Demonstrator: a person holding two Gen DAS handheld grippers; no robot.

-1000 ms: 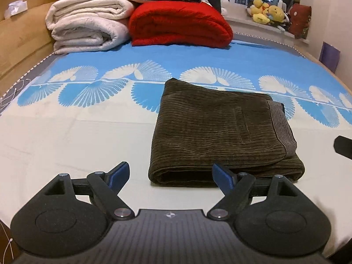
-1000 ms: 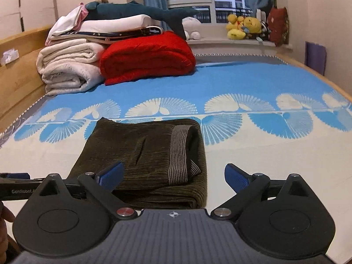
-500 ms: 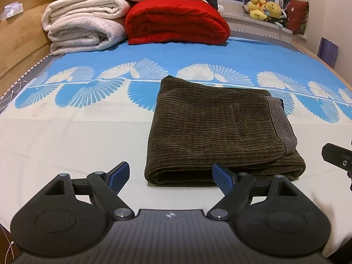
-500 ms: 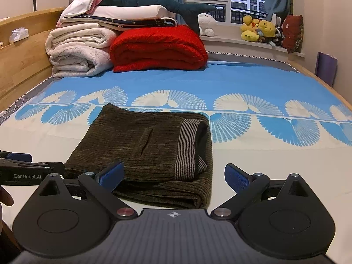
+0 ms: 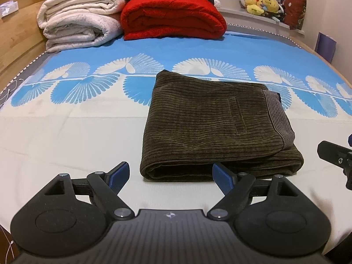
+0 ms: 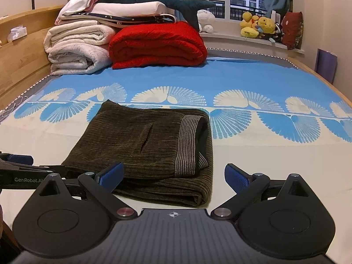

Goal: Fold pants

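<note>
Fingers spread wide and empty on both my left gripper (image 5: 170, 175) and right gripper (image 6: 175, 173), I judge the folding done: the pants (image 5: 216, 129) lie as a compact bundle on the bed (image 5: 66, 136), just beyond them.

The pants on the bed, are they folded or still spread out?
Folded. The pants lie as a compact rectangle with stacked layers showing at the near edge, waistband turned on top.
</note>
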